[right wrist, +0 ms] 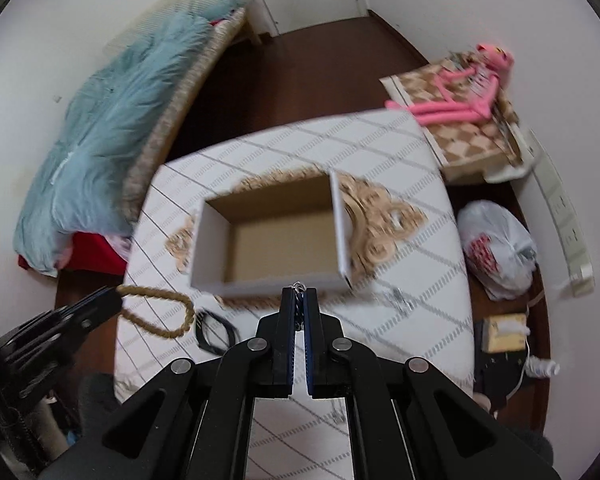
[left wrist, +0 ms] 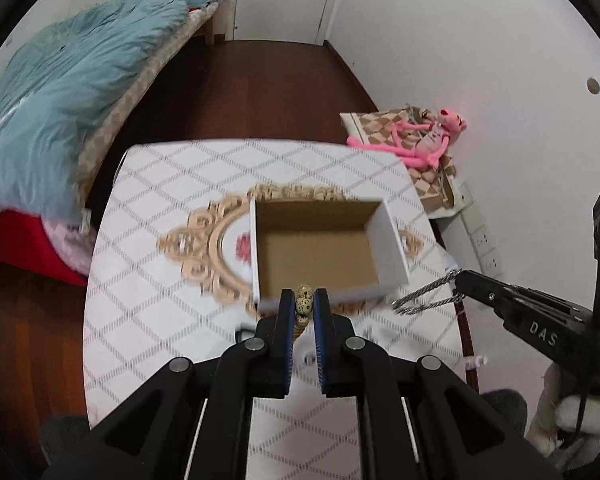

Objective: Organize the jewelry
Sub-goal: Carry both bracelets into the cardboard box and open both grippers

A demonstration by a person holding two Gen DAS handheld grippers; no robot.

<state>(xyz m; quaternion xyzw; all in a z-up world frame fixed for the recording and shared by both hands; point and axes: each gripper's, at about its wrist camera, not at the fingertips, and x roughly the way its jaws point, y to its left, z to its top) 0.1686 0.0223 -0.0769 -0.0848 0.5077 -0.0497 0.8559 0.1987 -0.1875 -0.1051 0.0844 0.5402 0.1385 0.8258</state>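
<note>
Both grippers clamped: left gripper [left wrist: 304, 307] pinches the beads [left wrist: 303, 305], right gripper [right wrist: 299, 300] the chain [left wrist: 424, 300]. The box [left wrist: 392, 240] gapes just ahead, below both fingers.

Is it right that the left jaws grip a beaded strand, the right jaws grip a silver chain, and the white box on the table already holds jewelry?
Not quite: the box is empty, its brown floor bare in both wrist views. The beaded strand in the left jaws and the silver chain in the right jaws stand as stated.

Home bedroom: bed [left wrist: 100, 92], blue quilt [left wrist: 52, 96].
</note>
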